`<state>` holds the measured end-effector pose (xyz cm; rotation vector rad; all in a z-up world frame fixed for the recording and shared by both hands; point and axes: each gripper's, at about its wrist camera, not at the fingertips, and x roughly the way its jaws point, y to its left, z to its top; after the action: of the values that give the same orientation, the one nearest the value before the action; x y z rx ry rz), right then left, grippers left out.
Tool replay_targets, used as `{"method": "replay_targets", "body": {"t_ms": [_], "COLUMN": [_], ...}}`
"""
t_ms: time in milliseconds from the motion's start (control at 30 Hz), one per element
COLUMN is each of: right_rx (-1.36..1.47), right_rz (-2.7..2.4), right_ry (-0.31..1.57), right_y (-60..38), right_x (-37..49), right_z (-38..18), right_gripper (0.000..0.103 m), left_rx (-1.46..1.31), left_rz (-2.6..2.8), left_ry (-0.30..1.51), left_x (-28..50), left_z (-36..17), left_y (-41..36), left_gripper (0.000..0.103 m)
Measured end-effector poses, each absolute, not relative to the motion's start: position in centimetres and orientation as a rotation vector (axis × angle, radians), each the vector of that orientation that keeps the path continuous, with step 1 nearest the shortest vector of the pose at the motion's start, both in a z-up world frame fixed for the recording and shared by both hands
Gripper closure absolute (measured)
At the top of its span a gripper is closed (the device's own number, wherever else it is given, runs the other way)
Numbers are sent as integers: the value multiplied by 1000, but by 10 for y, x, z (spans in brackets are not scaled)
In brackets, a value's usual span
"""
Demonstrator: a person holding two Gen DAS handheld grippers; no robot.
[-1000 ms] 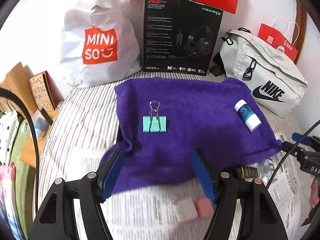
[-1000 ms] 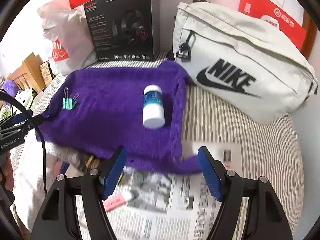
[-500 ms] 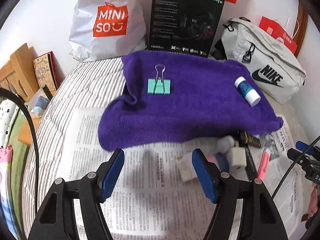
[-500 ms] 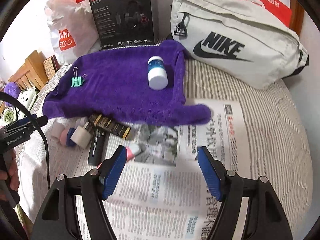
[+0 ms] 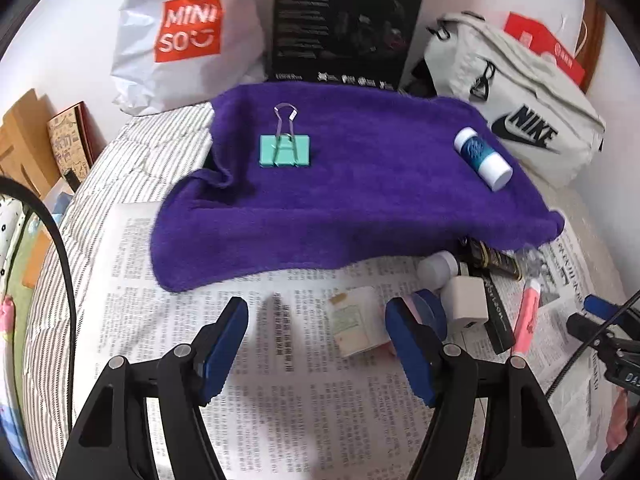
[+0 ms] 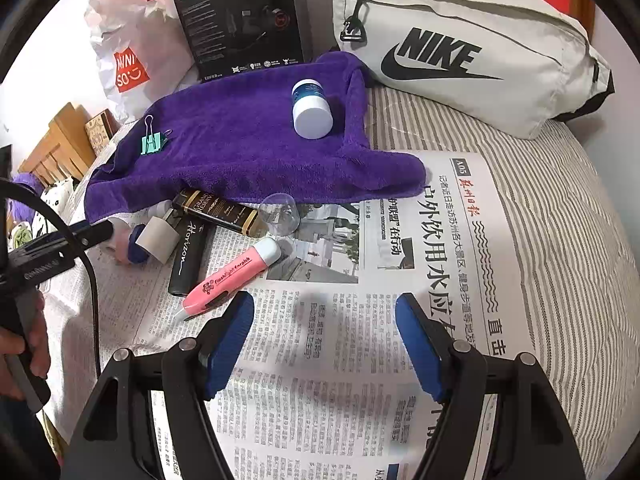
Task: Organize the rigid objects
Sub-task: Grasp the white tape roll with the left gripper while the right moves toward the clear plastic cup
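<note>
A purple towel (image 5: 360,208) (image 6: 248,152) lies on the bed with a teal binder clip (image 5: 285,150) (image 6: 151,143) and a blue-and-white bottle (image 5: 482,159) (image 6: 311,105) on it. In front of it, on newspaper (image 5: 280,380) (image 6: 380,320), lie a pink tube (image 6: 232,276) (image 5: 527,316), a black tube (image 6: 188,256), a dark gold-trimmed box (image 6: 220,211), a clear cup (image 6: 280,216), white blocks (image 5: 466,304) and a small card box (image 5: 356,322). My left gripper (image 5: 316,344) is open and empty above the newspaper. My right gripper (image 6: 324,344) is open and empty above the newspaper.
A white Miniso bag (image 5: 184,36), a black headset box (image 5: 344,20) and a white Nike bag (image 5: 516,108) (image 6: 460,48) stand along the wall behind the towel. Wooden furniture and a book (image 5: 68,140) are off the bed's left side.
Both grippers have drawn back from the towel toward the near edge. The cluster of small objects on the newspaper, earlier partly hidden under the towel's front edge, now shows.
</note>
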<state>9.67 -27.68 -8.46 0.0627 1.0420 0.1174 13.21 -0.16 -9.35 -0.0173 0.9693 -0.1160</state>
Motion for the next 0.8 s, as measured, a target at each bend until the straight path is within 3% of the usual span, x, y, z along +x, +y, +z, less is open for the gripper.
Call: {"method": "replay_targets", "body": {"t_ms": [600,667,733,800], "right_rx": [40,35,29,18], "right_rz": [138,138,135,125], "right_ry": [1042,1040,1035,1031], "right_y": [-263,-263,-263,-263], "right_x": [101,102,105,108], "right_z": [-87,-86,-86,-86], "right_gripper": [31,31,31,31], "left_rx": [54,68,78,86], "left_rz": [-102,-116,-128,-136], "left_ry": [953,948,951,958], "left_x": [133,134,135,135], "left_z": [-101,-101,-101,-102], "left_y": [0,-4,-8,-9], "left_gripper": [34,43,60,66]}}
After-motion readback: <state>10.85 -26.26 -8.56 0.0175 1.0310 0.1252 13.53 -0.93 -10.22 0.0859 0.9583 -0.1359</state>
